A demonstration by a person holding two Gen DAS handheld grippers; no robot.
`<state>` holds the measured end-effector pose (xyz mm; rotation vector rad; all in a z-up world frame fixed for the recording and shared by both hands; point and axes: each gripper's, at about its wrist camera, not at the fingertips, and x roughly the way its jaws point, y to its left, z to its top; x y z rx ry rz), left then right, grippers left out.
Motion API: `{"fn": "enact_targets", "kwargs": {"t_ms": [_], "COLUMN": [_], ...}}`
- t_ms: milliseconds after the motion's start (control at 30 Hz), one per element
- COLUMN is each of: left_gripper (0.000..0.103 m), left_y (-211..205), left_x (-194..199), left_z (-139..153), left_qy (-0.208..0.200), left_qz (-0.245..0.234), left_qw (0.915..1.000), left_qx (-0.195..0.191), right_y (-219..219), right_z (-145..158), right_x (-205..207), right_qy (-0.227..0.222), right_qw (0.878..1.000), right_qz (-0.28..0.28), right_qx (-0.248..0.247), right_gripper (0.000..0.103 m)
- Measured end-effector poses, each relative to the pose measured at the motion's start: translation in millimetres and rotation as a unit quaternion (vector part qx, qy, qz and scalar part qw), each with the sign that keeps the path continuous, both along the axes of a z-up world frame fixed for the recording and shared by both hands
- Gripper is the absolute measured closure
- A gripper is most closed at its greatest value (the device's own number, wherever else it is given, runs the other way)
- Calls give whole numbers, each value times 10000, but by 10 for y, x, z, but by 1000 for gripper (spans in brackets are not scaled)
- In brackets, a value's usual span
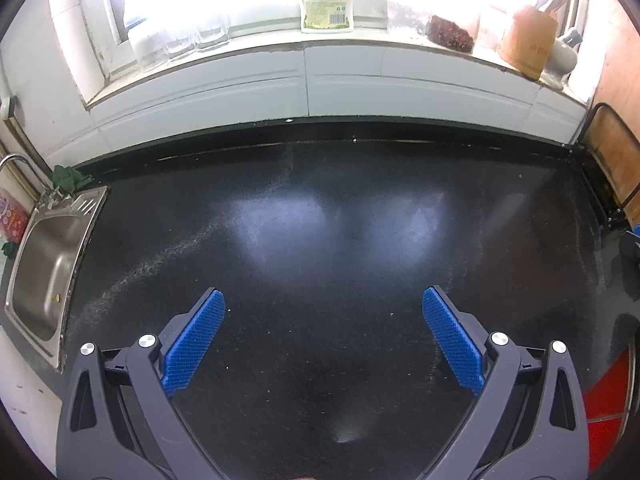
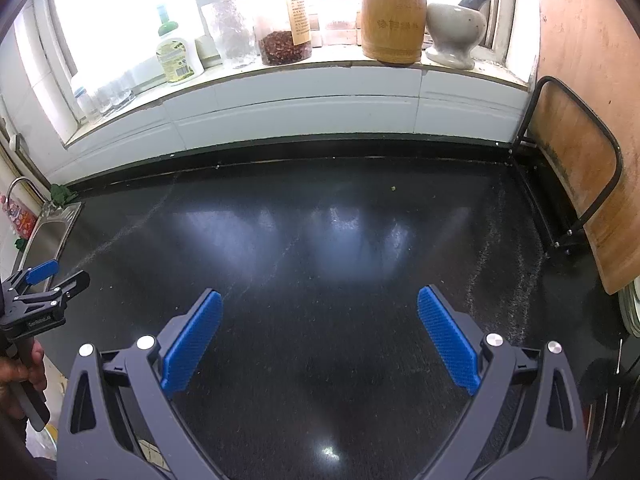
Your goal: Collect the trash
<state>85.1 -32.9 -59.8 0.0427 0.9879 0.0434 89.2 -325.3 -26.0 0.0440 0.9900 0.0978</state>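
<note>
Both claws stand wide and hold nothing: left claw (image 1: pixel 324 300), right claw (image 2: pixel 319 299), above the black desk (image 2: pixel 340 240). One small greenish crumb (image 2: pixel 393 188) lies upper center, near the back edge.

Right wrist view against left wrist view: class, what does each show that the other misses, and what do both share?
Only the right wrist view shows the left gripper from outside, jaws open, held in a hand, and a stone mortar with pestle. Only the left wrist view looks down into the steel sink and catches a red object at its lower right. Both share the dark countertop, the windowsill's green-labelled bottle, the bamboo holder and the leaning wooden board.
</note>
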Motion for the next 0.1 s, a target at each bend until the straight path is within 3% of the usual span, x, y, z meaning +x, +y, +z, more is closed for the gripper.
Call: {"fn": "enact_targets", "kwargs": {"t_ms": [100], "left_gripper": [7], "left_y": [24], "left_x": [33], "left_z": [-56], "left_qy": [28], "left_qz": [17], "left_qw": [10000], "left_qx": [1], "right_y": [-16], "right_z": [-79], "right_x": [29], "right_qy": [38], "right_qw": [10000], "right_qz": [21], "right_qx": [-16], "right_gripper": [8]}}
